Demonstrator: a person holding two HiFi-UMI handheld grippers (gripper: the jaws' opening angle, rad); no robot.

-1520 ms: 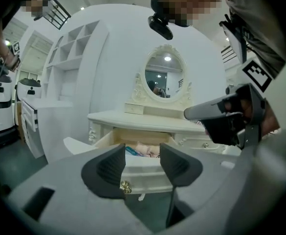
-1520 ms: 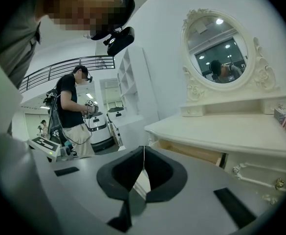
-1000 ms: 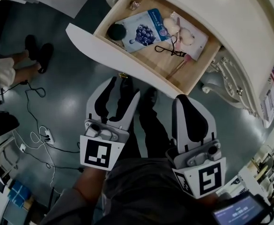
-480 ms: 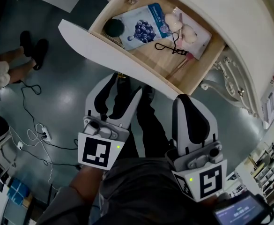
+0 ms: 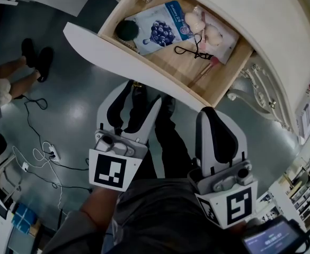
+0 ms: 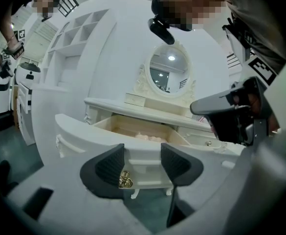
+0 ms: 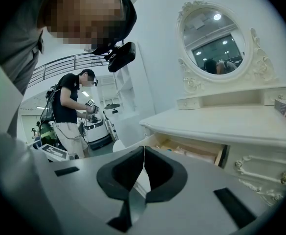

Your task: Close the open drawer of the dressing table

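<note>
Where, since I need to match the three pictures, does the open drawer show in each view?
Head view: open drawer top centre, running diagonally from upper left to lower right.
Left gripper view: centre, slightly left, below the mirror.
Right gripper view: right of centre, tucked under the top.
Shared landmark: the dressing table top directly above the drawer.

We look down on a glossy grey-green floor (image 5: 80, 89) with a soft patch of glare. Thin dark cables (image 5: 38, 100) trail across it toward a white power strip (image 5: 53, 153). Near its left edge are a seated person's dark shoes (image 5: 37, 57). Ahead of us rises a plain white wall (image 6: 128, 38), with a tall white shelf unit (image 6: 77, 28) of open compartments beside it. Farther back we make out a dark railing (image 7: 64, 62) on an upper level under bright overhead light, and a standing person (image 7: 72, 111) in a black shirt.
</note>
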